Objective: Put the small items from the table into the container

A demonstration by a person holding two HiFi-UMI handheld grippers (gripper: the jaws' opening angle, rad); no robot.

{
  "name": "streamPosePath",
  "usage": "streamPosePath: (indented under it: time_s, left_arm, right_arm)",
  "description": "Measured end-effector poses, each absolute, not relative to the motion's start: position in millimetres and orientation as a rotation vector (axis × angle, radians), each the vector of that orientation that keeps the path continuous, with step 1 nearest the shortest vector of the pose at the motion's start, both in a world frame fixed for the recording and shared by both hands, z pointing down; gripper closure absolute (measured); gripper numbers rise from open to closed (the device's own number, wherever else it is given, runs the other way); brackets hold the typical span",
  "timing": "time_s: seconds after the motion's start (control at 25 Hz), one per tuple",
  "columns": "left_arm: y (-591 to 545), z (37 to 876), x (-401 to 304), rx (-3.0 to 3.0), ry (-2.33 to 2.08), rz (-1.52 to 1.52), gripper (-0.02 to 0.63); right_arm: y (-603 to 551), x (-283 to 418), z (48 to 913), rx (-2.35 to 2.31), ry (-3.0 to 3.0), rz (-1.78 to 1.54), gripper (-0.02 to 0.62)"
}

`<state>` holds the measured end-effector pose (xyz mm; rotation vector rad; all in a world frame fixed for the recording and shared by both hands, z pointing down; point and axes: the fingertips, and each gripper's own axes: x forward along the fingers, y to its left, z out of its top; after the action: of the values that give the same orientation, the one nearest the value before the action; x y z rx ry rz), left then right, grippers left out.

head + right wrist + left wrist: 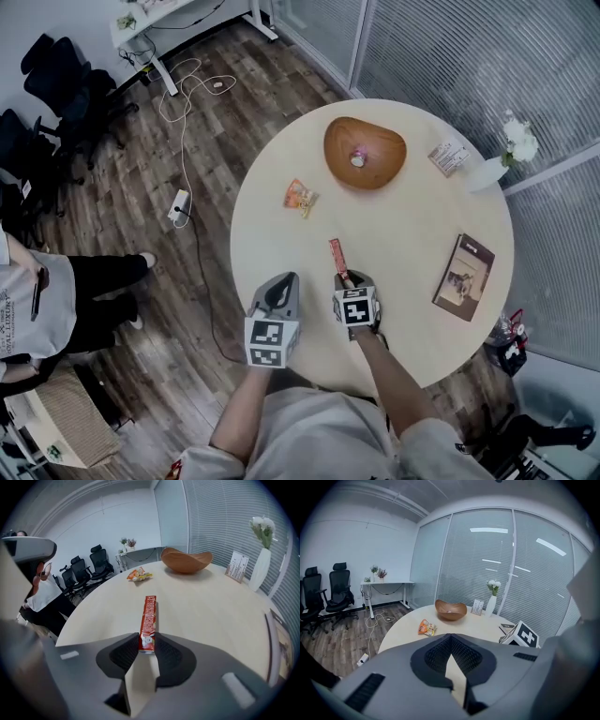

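Observation:
A long red snack stick [337,258] [149,616] lies on the round pale table [403,234], pointing toward the wooden bowl [337,141] [186,560] at the far side. My right gripper [349,278] [146,648] is lowered at the stick's near end, its pads against both sides of it. An orange snack packet [300,197] [427,628] [139,575] rests left of the bowl. A small item [357,159] sits in the bowl. My left gripper [281,283] [450,637] hovers at the table's near edge with its tips together and nothing between them.
A card stand [448,157], a white vase of flowers [487,173] and a brown book [464,277] occupy the table's right side. A person [56,300] stands on the floor at left, near a cable and power strip [178,204]. Office chairs [52,75] stand further back.

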<state>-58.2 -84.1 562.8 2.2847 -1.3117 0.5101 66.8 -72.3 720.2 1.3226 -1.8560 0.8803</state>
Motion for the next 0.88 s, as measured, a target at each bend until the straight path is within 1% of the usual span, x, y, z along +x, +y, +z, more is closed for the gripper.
streamPosePath:
  time_s: [0.28,0.52,0.72,0.88]
  left_arm:
    - [-101.0,558.8,-32.7,2.335,-1.240,0.502,0.601]
    - [-116.7,552.6,-15.0,2.391,-1.190,0.514,0.601]
    - [-122.5,561.3,-17.8,2.378,-1.196,0.529,0.601]
    - [-126.2,567.2,-30.2,2.364,-1.207,0.546,0.601]
  right_arm:
    - [-108.0,92.2,672.1,1.439,-1.932,0.804,0.492]
    - [-195.8,135.9,609.5,1.574,-1.986,0.679,0.492]
    - [-258.4,162.1,604.2,1.570,-1.952,0.710,0.492]
    - [-292.5,163.7,614.0,1.522,-1.894,0.708,0.492]
